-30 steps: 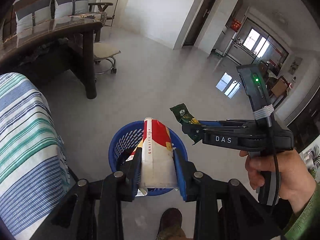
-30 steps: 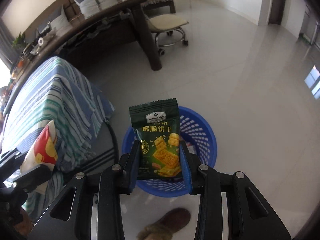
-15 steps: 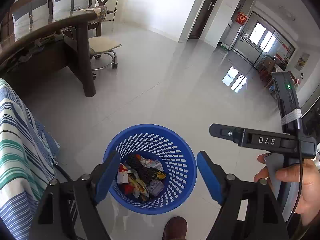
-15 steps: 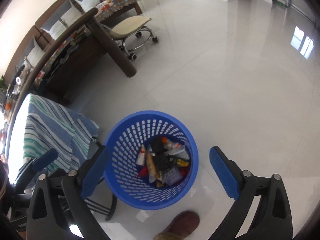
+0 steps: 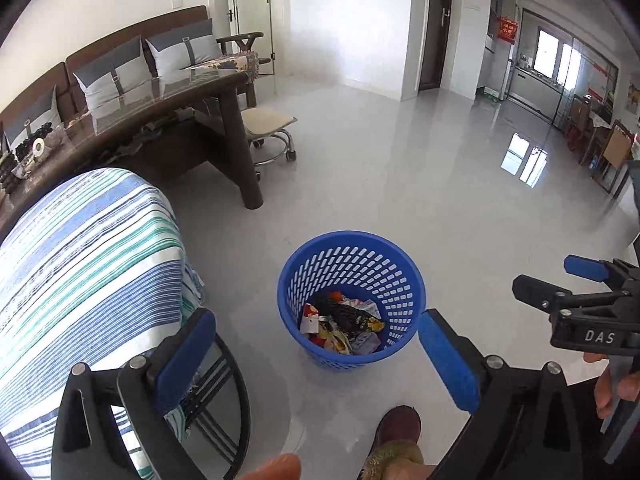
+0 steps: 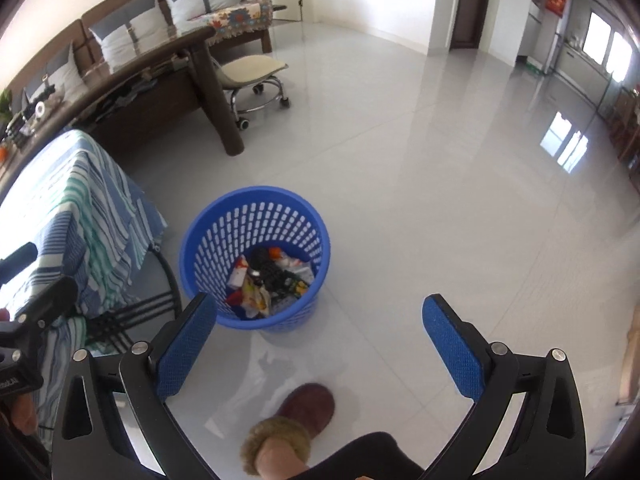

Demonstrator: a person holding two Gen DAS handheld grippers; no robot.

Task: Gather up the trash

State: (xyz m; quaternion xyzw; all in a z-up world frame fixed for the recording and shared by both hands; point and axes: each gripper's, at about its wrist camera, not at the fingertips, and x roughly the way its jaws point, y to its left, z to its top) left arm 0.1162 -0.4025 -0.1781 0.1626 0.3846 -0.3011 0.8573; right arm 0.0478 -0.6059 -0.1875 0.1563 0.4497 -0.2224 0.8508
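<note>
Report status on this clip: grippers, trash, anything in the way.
Left gripper opening, nothing between jaws; right gripper open, empty. Wrappers in blue basket. Nothing over the basket; slipper beside it.

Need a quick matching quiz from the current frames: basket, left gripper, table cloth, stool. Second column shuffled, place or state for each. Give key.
Things:
1. blue basket
2. left gripper
3. striped cloth
4. stool

Place or state:
A. draped over a table
B. jaws wide, nothing between them
C. on the floor, wrappers inside
D. beside the dark wooden table's leg

Pairs: 1-C, 2-B, 3-A, 4-D
</note>
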